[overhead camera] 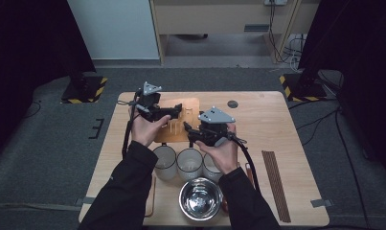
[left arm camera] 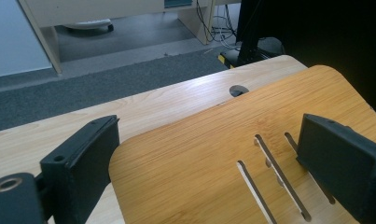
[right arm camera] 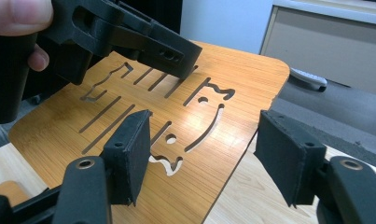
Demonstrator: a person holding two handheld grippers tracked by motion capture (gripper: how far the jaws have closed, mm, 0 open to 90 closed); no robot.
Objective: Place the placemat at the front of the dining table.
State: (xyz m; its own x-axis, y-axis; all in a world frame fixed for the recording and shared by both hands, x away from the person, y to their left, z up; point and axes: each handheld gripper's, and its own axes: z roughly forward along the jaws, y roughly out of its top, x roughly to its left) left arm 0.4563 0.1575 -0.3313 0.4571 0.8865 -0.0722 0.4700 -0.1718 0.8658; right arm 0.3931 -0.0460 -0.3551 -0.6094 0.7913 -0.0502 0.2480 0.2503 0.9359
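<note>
The left gripper (overhead camera: 174, 111) hovers over the slotted bamboo board (overhead camera: 177, 125), its jaws spread wide with the board's rounded corner and long slots lying between and below them, gripping nothing. The right gripper (overhead camera: 188, 129) has its jaws just as wide apart, the board's near edge and curved cut-outs lying between and ahead of them. The step in hand looks like reaching for the board on the counter (overhead camera: 272, 129); next, each pair of jaws must drop over an edge and close.

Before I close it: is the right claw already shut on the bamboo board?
No. In the right gripper view the right claw stands open, its jaws apart above the bamboo board.
</note>
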